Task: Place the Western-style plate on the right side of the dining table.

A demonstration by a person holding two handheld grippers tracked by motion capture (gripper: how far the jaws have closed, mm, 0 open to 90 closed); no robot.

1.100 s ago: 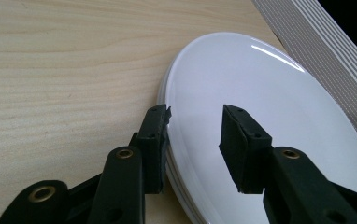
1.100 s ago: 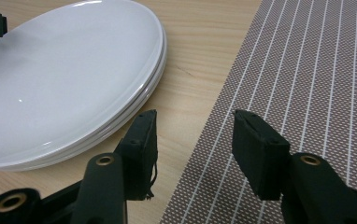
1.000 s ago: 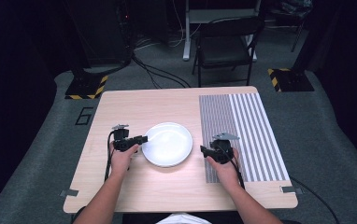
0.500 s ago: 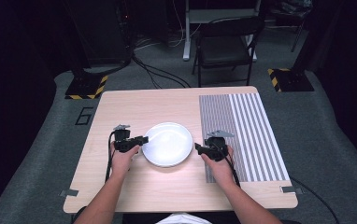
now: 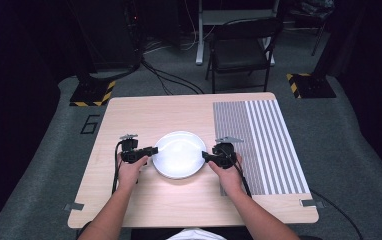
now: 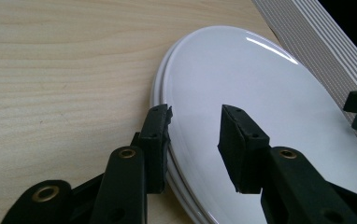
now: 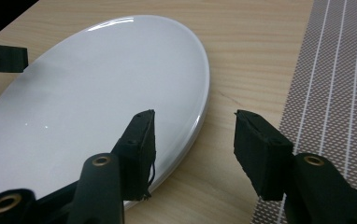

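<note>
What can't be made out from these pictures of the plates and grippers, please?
- Left gripper view: how many white plates are stacked; the left gripper's jaw and the bottom edge cut off the rims.
- Same view: whether its pads press the stack; jaws hide contact.
- Right gripper view: the stack's near rim, behind the right gripper's jaw.
- High view: both grippers' jaws, too small.

Both forearms in from below, palms down. Left gripper (image 5: 148, 151) level, jaws at their narrowest, gap showing between pads. Right gripper (image 5: 208, 157) level, jaws apart, pointing toward left fingertips.
</note>
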